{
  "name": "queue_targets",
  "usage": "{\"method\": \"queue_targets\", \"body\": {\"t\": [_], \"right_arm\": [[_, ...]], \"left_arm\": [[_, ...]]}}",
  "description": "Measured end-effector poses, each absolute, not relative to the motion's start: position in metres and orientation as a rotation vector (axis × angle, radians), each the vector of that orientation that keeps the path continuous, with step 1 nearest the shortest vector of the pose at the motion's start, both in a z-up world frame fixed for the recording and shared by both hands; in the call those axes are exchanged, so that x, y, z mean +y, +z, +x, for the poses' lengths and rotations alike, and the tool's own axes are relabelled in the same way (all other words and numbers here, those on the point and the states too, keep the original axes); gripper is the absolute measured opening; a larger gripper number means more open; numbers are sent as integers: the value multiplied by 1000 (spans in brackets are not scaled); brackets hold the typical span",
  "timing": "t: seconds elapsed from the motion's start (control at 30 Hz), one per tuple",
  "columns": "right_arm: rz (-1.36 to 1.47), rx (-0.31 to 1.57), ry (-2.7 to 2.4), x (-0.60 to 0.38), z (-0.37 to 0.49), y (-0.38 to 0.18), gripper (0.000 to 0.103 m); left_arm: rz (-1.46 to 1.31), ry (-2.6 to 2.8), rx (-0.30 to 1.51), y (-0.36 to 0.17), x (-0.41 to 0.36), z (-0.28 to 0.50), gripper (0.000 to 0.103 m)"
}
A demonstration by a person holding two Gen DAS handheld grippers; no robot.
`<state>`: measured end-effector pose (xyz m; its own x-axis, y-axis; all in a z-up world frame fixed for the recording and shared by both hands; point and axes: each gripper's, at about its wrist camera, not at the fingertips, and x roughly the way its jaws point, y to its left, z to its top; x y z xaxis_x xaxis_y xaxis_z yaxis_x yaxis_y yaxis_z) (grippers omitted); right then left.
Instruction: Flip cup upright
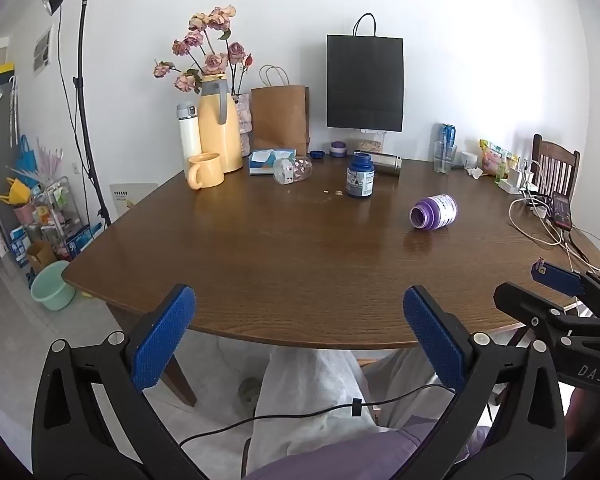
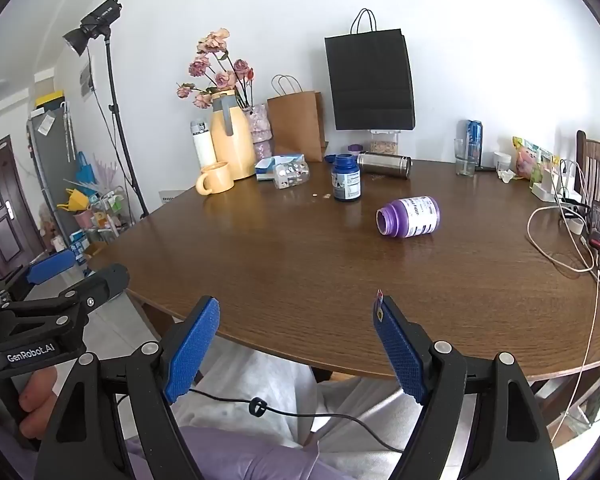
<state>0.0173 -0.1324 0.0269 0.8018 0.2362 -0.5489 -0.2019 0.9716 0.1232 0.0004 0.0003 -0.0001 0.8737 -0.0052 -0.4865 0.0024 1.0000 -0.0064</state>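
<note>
The task's thing, as I read it, is the purple container (image 2: 409, 217) lying on its side on the tabletop (image 2: 284, 264), its open mouth turned toward the near edge. It sits just right of and nearer than the upright blue bottle (image 2: 346, 182), apart from it. A clear jar (image 2: 291, 174) also lies on its side farther left of that bottle, so picking the wrong item is one risk.

The left tool (image 1: 299, 334) and the right tool (image 2: 296, 344) both hang at the near edge of the tabletop, well short of the purple container, each spread wide with nothing between its pads.

Nothing has started yet, by my reading. The round body may roll away if one pad touches first, possibly toward the white cables (image 2: 556, 256) on its right. A grip near the mouth could slip on the smooth wall, and tipping it up hurriedly could let it topple against the blue bottle.
</note>
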Motion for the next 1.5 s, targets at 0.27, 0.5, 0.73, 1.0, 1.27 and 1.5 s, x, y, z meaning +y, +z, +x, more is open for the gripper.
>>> {"method": "queue_targets", "body": {"t": [0.27,0.5,0.73,1.0,1.27,1.5], "right_arm": [[61,596,237,-132,17,27,84],[59,596,237,-132,17,27,84],[61,596,238,-132,17,28,84],[61,598,235,-131,17,26,84],[61,599,237,-132,17,28,84],[61,599,237,-132,17,26,84]], "left_arm": [[4,0,499,0,0,1,103],[5,-1,496,1,4,-2,103],[7,0,496,1,7,-1,103],[6,2,498,1,8,-1,103],[6,2,501,1,8,-1,103],[8,2,509,-3,15,1,103]]}}
